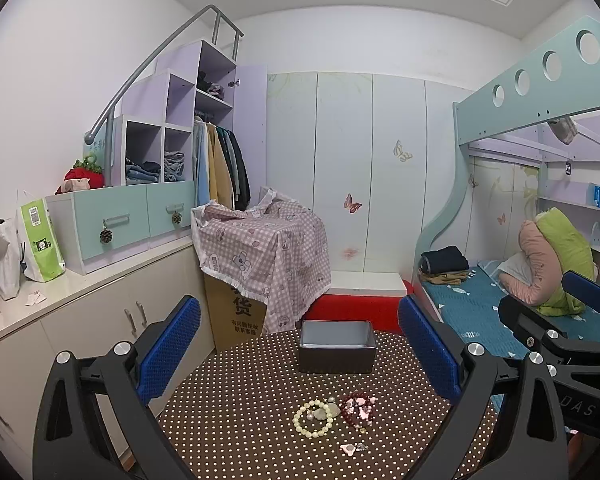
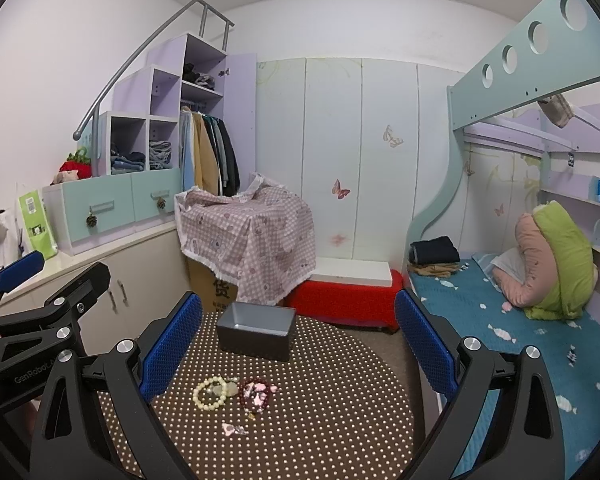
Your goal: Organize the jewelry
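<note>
A cream bead bracelet (image 1: 313, 418) (image 2: 210, 394) lies on the brown polka-dot round table (image 1: 260, 380) (image 2: 320, 400), with a dark red bead bracelet (image 1: 356, 409) (image 2: 255, 396) right of it and small pink and silver pieces (image 1: 352, 448) (image 2: 234, 429) in front. A dark open box (image 1: 337, 347) (image 2: 256, 331) stands at the table's far side. My left gripper (image 1: 298, 356) is open and empty above the table. My right gripper (image 2: 298, 352) is open and empty, to the right of the jewelry. The left gripper also shows in the right wrist view (image 2: 40, 292).
A low cabinet with bags (image 1: 40, 240) runs along the left. A cardboard box under a pink checked cloth (image 1: 260, 248) and a red bench (image 1: 352, 308) stand behind the table. A bed with pillows (image 2: 540, 300) is on the right.
</note>
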A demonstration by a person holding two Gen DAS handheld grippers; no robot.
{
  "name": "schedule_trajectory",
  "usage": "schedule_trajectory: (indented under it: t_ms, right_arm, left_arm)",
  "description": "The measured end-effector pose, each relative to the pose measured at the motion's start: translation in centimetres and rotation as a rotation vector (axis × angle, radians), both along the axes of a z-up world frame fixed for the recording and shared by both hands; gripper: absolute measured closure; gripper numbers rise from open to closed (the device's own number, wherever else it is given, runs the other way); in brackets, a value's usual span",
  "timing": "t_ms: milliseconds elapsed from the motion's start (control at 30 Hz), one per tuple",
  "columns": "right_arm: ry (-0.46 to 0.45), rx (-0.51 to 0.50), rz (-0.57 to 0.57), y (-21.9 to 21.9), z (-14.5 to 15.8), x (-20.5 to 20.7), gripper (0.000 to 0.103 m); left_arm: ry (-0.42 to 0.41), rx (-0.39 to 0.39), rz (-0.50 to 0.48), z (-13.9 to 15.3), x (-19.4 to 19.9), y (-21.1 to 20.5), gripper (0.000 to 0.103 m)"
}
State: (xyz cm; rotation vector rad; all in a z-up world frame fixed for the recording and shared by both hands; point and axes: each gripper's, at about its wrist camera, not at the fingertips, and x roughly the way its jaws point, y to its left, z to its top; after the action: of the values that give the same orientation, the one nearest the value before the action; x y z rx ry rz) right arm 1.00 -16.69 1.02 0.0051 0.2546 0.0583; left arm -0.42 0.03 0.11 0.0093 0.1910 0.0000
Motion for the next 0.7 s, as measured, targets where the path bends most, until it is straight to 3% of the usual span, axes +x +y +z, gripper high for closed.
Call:
schedule_trajectory:
  t_ms: [700]
  right_arm:
    - [0.000,-0.001,-0.001,-0.17,-0.07,-0.01,0.009]
  left_arm:
    - [0.004,0.004,0.000,0.09,0.19,0.10,0.007]
